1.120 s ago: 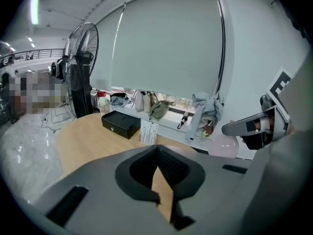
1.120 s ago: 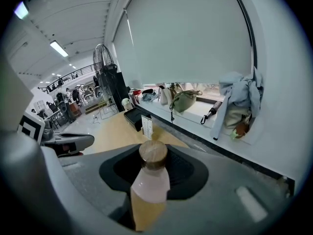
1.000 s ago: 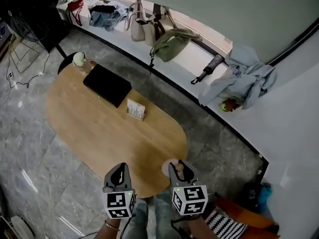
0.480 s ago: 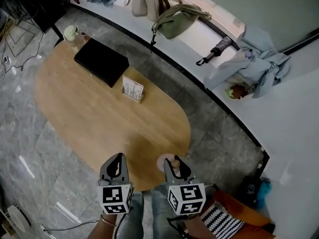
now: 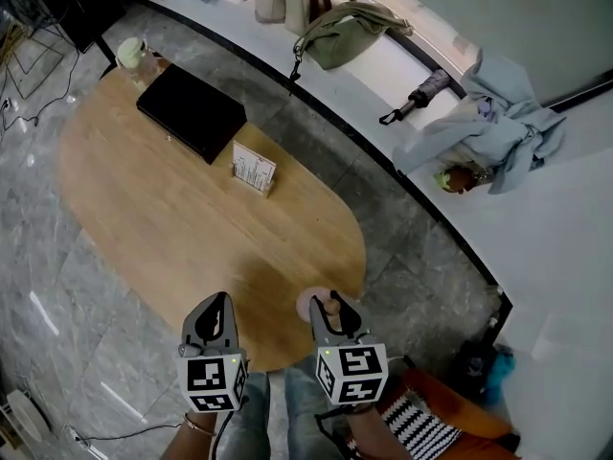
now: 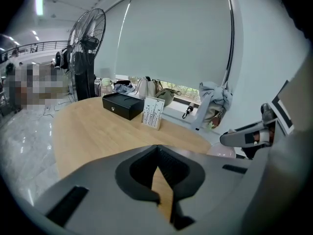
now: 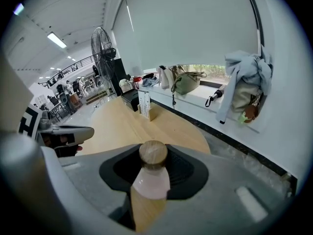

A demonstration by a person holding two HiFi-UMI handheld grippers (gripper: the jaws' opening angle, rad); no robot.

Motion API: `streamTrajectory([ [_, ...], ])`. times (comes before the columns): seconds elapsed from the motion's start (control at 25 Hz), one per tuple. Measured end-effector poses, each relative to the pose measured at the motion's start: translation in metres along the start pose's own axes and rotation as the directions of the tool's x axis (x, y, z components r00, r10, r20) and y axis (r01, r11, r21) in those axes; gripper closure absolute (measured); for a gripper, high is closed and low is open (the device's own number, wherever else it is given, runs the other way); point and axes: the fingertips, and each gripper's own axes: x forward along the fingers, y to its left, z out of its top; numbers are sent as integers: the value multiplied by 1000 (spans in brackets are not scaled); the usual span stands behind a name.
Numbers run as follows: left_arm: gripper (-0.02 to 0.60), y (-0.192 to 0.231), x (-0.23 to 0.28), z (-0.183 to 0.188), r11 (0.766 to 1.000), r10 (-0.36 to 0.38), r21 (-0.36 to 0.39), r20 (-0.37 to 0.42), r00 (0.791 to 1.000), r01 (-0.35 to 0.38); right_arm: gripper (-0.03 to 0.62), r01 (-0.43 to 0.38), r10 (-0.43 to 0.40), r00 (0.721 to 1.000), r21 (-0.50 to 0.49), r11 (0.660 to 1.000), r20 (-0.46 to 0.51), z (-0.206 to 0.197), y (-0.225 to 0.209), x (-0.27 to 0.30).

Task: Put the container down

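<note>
A pale pink container [image 5: 308, 303] with a round wooden stopper [image 7: 153, 153] sits between the jaws of my right gripper [image 5: 331, 312], which is shut on it. It hangs just over the near rounded end of the oval wooden table [image 5: 172, 228]. In the right gripper view the pink body [image 7: 151, 181] fills the gap between the dark pads. My left gripper [image 5: 217, 307] hovers beside it to the left over the table's near edge, shut with nothing in it; its tips [image 6: 157, 150] meet.
A black box [image 5: 190, 113], a small card stand [image 5: 254, 171] and a cup [image 5: 129, 54] stand on the table's far half. Behind the table, a white ledge [image 5: 383, 70] carries bags [image 5: 350, 29], an umbrella [image 5: 417, 96] and a blue jacket [image 5: 498, 132]. A standing fan [image 6: 88, 43] is at the far left.
The head view has shifted, so the table now sits higher and further left. Both grippers stay side by side at the near edge, the container still gripped.
</note>
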Motion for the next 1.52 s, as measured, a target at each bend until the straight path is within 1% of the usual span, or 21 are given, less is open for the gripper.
streamTrajectory([
  [0.4,588,22,7,-13,998,34,-47,-24,999,-35,457,16,-17,1000,-45,999,-21,12,-10,38],
  [0.88,588,47,11,-25,991,84,-105,-42,996,-88,457,22,-25,999,-55,998,-48,25,-15,74],
  [1.28,588,60,11,-30,984,113,-132,-46,993,-118,457,35,-38,998,-67,997,-51,32,-22,93],
  [1.52,588,63,9,-35,982,121,-138,-49,991,-127,457,46,-50,997,-66,997,-58,28,-26,97],
])
